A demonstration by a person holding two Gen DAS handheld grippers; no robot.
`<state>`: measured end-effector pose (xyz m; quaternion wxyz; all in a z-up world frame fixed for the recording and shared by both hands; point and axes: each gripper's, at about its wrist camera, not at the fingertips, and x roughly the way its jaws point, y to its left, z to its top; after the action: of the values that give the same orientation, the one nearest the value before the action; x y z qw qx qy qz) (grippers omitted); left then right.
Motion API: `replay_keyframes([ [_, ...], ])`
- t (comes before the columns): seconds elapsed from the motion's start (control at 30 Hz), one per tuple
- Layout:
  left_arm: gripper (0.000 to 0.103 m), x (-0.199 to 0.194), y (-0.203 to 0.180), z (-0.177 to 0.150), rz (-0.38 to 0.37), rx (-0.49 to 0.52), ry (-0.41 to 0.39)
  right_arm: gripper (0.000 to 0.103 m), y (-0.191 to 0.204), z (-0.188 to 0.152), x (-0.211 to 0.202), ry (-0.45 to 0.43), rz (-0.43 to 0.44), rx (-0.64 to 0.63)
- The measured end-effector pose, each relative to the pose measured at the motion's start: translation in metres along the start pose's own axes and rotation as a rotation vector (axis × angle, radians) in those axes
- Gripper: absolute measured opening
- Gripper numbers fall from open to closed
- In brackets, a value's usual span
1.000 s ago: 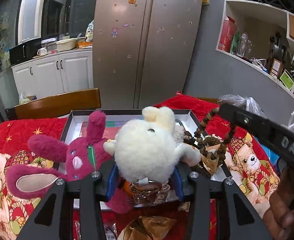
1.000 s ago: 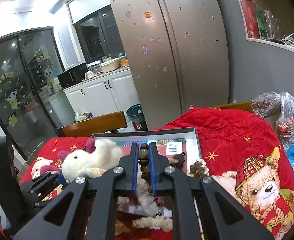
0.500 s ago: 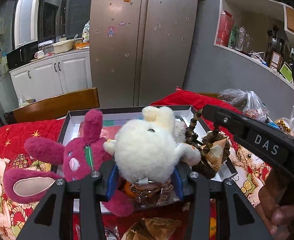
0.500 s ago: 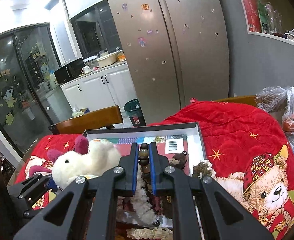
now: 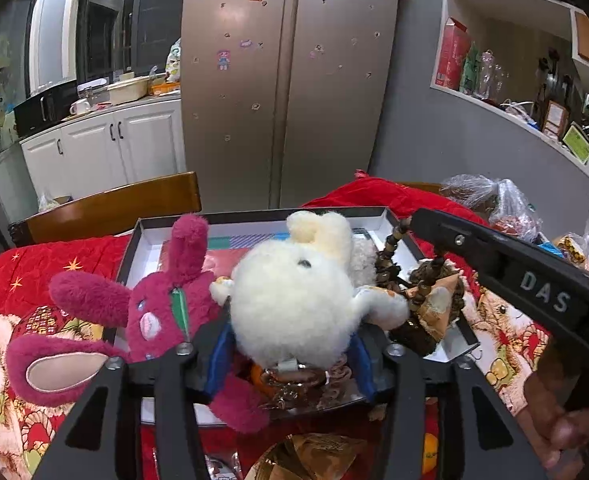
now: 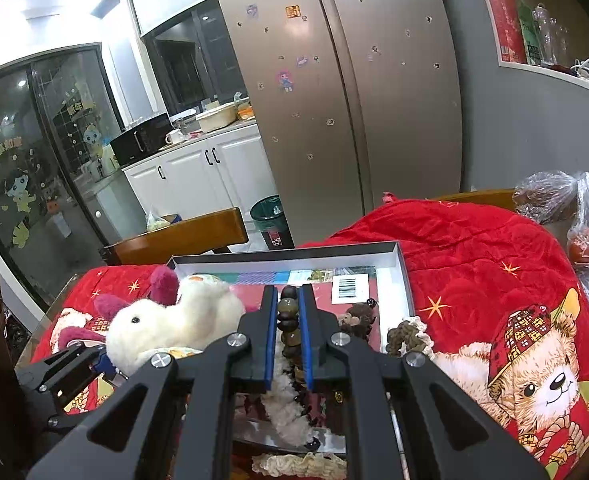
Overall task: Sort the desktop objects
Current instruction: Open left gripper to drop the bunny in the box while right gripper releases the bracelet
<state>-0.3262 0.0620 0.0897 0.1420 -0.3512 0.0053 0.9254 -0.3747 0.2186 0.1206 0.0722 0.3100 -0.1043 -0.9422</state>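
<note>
While the left gripper [image 5: 290, 356] pinches the white plush [image 5: 294, 300] between its blue pads, the toy sits above the near edge of the open shallow box [image 5: 262, 216]. Its round body fills the gap between the fingers, head pointing away from the camera. Just left of it, touching, lies the magenta plush rabbit [image 5: 154, 312], one long ear draped over the box's left wall onto the red quilt [image 5: 54, 252].

Right gripper [image 6: 288, 320]: fingers pressed together on a string of dark wooden beads [image 6: 288, 316], which hangs down between the pads over the box's near half; from the left wrist view the beads [image 5: 390, 252] drop from the right tong tip toward a brown heap of items at the box's near right corner. A cream fuzzy strand [image 6: 286, 400] lies beneath.

Farther in, the box floor shows a red printed sheet and a barcode label [image 6: 350, 288] near the far right corner. Beyond the box: wooden chair back [image 5: 110, 208], then the steel refrigerator [image 5: 290, 80].
</note>
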Motion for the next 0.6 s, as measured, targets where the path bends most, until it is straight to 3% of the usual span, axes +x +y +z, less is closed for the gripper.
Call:
replay_keyframes([
  [0.23,0.056,0.002,0.007,0.002,-0.002,-0.038,0.022,0.013,0.005,-0.002,0.001,0.004,0.030,-0.004],
  [0.27,0.057,0.001,0.007,0.002,0.004,-0.035,0.018,0.020,0.005,-0.002,0.001,0.004,0.035,-0.004],
  [0.3,0.064,0.000,0.006,0.003,0.013,-0.027,0.017,0.034,0.005,-0.001,-0.001,0.001,0.039,-0.004],
  [0.37,0.069,-0.002,0.004,0.003,0.034,-0.005,0.005,0.055,0.005,0.000,-0.006,-0.027,0.047,-0.005],
  [0.43,0.069,-0.004,0.003,0.003,0.051,0.005,-0.010,0.061,0.006,0.001,-0.014,-0.064,0.050,-0.006],
  [0.53,0.069,-0.003,0.003,0.003,0.019,-0.003,0.009,0.069,0.006,0.003,-0.020,-0.078,0.067,-0.003],
  [0.6,0.095,0.005,0.004,0.002,-0.005,-0.015,0.077,0.069,0.005,0.004,-0.021,-0.079,0.073,0.002],
])
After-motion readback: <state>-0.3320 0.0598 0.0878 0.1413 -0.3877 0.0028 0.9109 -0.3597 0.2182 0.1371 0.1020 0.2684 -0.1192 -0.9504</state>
